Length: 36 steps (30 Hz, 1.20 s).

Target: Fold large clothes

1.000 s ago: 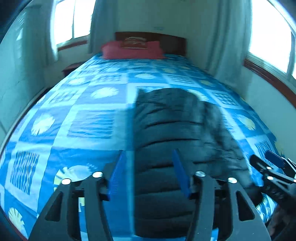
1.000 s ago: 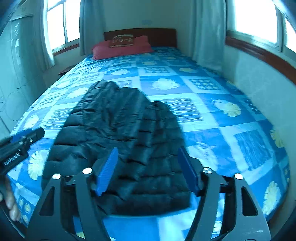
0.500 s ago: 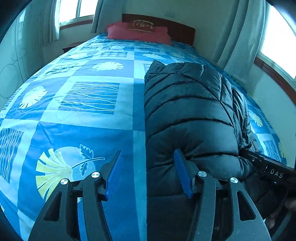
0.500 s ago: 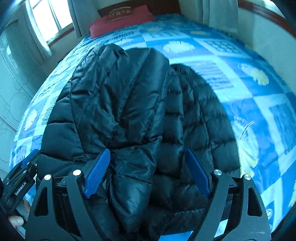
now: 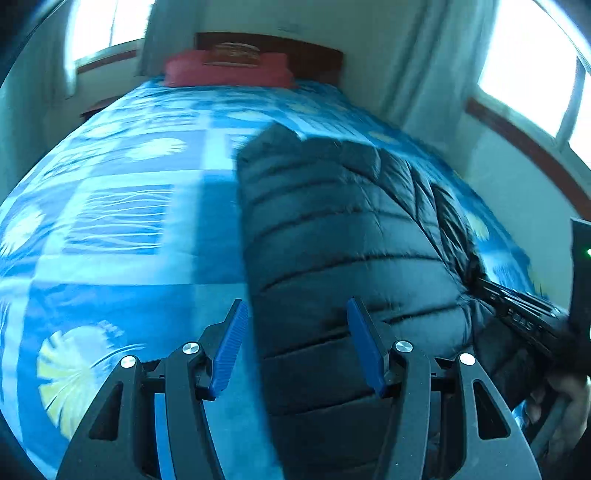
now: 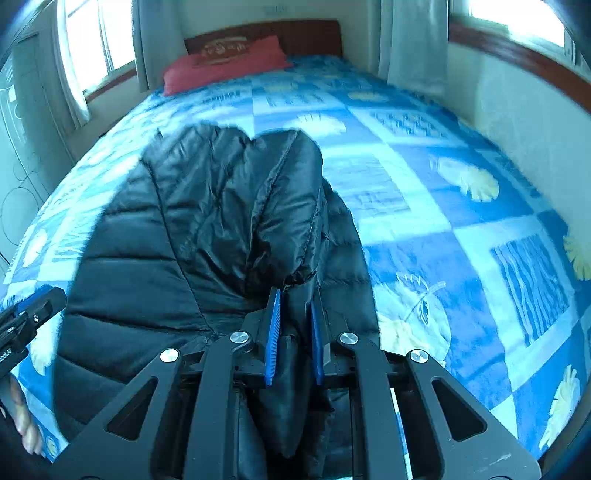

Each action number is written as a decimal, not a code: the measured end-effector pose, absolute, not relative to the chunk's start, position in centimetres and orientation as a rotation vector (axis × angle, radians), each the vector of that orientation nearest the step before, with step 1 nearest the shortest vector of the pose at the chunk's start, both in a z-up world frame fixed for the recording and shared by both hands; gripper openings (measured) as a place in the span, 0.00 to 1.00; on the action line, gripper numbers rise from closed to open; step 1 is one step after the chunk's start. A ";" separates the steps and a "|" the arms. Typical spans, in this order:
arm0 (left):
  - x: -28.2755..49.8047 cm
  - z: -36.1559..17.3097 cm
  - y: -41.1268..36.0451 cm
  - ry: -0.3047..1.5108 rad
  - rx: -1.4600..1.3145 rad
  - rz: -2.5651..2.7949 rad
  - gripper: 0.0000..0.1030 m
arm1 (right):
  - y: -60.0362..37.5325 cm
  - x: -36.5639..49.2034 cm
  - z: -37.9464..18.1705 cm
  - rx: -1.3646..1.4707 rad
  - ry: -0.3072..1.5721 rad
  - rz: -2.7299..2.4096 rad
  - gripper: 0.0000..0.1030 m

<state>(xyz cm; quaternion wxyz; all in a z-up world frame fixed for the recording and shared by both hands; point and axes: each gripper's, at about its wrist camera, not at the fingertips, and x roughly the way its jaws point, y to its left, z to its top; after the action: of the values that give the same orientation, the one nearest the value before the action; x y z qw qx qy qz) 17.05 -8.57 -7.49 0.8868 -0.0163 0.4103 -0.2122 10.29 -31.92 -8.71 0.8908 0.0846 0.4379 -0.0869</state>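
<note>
Jacket (image 6: 207, 236) on the bed (image 6: 424, 192) — hem newly pinched

Right hand-held gripper (image 6: 293, 332), wide apart half a second earlier, had clamped a fabric fold; left hand-held gripper (image 5: 295, 347) stayed spread, empty — folding could begin.

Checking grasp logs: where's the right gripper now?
In the right wrist view the right gripper sits low at centre, at the near end of the bed, shut on a fold of the black puffer jacket.

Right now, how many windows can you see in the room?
2. One window is left of the bed's headboard; the other window runs along the right wall. More may be behind the cameras.
</note>
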 end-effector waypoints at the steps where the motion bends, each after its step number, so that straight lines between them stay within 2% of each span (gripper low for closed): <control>1: 17.1 -7.9 -9.4 0.849 -0.012 -0.444 0.55 | -32.6 10.4 -9.6 0.184 0.922 -0.177 0.14; 7: 18.1 -10.9 -12.6 0.888 0.083 -0.389 0.56 | -33.8 11.2 -12.8 0.219 0.948 -0.151 0.15; 13: 17.8 -11.0 -12.5 0.861 0.093 -0.381 0.56 | -34.0 11.0 -12.8 0.229 0.920 -0.165 0.16; 16: 17.1 -10.5 -11.9 0.846 0.066 -0.396 0.56 | -34.0 10.0 -11.6 0.242 0.895 -0.183 0.24; 19: 16.2 -9.8 -10.5 0.847 0.021 -0.401 0.56 | -33.9 8.4 -9.8 0.244 0.874 -0.216 0.43; 24: 14.9 -9.8 -9.1 0.842 -0.024 -0.406 0.56 | -33.2 6.9 -8.9 0.254 0.885 -0.187 0.44; 25: 14.8 -9.9 -9.2 0.840 -0.024 -0.404 0.56 | -33.2 6.8 -9.0 0.259 0.891 -0.183 0.44; 27: 14.9 -10.3 -9.6 0.844 -0.024 -0.404 0.56 | -33.0 7.3 -9.4 0.281 0.913 -0.126 0.22; 28: 15.0 -10.4 -9.8 0.846 -0.026 -0.404 0.56 | -32.7 7.7 -9.4 0.261 0.921 -0.135 0.15; 32: 15.6 -10.2 -11.6 0.839 0.031 -0.392 0.56 | -32.1 9.4 -9.7 0.129 0.914 -0.206 0.11; 36: 16.3 -10.7 -13.4 0.841 0.086 -0.398 0.57 | -34.6 10.0 -12.5 0.267 0.918 -0.164 0.11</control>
<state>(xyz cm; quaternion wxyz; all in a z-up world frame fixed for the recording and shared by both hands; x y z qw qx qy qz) 16.33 -13.41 -10.73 0.8928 0.0415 0.4053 -0.1920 10.03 -34.55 -12.49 0.8846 0.1285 0.4413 -0.0790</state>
